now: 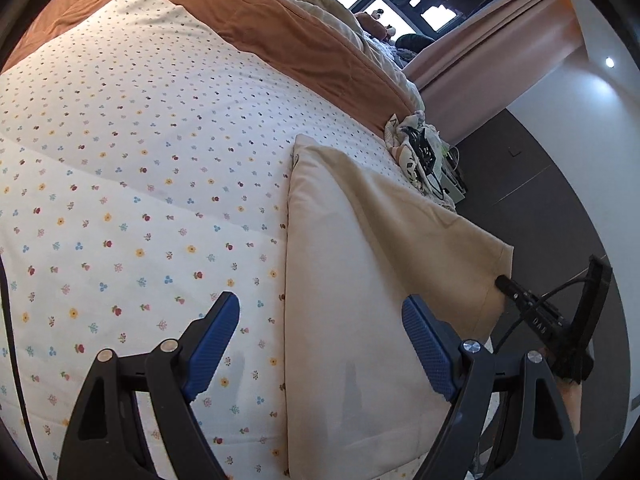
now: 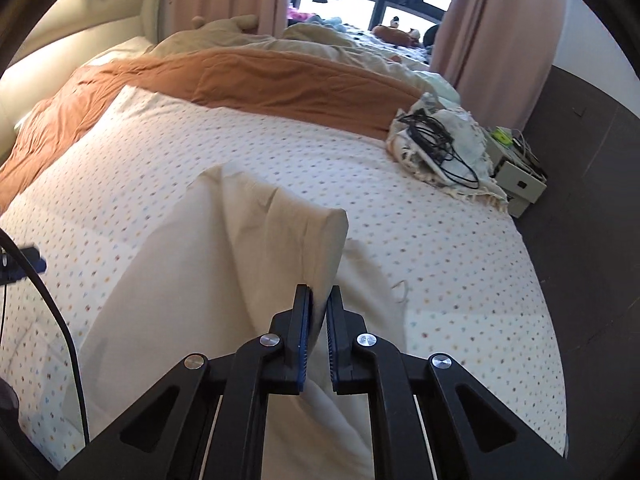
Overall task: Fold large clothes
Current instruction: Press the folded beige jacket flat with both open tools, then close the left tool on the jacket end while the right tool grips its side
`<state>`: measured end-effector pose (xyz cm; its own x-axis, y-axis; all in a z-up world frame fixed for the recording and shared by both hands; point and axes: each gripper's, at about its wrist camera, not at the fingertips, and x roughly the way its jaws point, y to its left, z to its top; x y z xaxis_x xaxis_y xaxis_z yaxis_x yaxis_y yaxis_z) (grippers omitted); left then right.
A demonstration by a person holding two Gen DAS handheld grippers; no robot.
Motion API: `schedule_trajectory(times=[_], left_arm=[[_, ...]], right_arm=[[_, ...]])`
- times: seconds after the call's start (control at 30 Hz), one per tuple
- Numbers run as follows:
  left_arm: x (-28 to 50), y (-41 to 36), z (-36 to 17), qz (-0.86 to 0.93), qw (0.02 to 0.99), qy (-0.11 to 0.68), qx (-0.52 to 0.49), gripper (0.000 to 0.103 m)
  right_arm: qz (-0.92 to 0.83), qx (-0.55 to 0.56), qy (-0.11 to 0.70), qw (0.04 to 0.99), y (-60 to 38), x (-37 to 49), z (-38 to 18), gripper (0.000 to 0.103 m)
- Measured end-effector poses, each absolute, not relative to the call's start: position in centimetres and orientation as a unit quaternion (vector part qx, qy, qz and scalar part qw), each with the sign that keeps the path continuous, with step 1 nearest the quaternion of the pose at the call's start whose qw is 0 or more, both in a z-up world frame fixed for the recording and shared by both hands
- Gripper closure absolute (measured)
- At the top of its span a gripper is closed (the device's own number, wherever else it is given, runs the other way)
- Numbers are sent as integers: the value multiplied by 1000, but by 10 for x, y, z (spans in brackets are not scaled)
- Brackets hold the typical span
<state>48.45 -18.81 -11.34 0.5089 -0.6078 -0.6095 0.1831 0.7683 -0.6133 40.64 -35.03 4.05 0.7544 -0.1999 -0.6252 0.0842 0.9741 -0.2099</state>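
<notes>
The cream garment (image 2: 224,280) lies on the bed (image 2: 440,248). The right tongs (image 2: 319,300) pinch its raised edge; the left tongs (image 1: 320,320) hover wide open, empty. Likely mid-fold: next, carry that edge across and lay it flat.

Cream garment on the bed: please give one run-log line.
cream garment: edge lifted off floral sheet | right claw: shut on it | left claw: open

Open floral sheet (image 2: 280,152) offers free room; a cable-topped cloth heap (image 2: 440,148) blocks its far right corner.
</notes>
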Motion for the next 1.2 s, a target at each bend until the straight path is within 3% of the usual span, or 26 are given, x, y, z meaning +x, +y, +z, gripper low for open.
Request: schedule_trajectory(times=[0.37, 0.7, 0.73, 0.8, 0.83, 1.2], left_arm=[[496, -222, -144, -216, 829, 473, -208, 19], [496, -219, -154, -194, 830, 481, -207, 19], [495, -219, -154, -195, 830, 479, -209, 19], [493, -220, -155, -196, 829, 479, -211, 19], [492, -221, -155, -197, 828, 479, -212, 19], [500, -226, -165, -226, 807, 501, -217, 19]], right_arm=[[-116, -52, 356, 926, -410, 463, 22, 103], [-76, 84, 391, 913, -459, 491, -10, 103], [-72, 81, 386, 916, -457, 489, -10, 97], [-62, 78, 380, 920, -456, 484, -7, 47], [-61, 81, 381, 919, -458, 482, -7, 0], [-4, 136, 427, 894, -476, 449, -27, 0]])
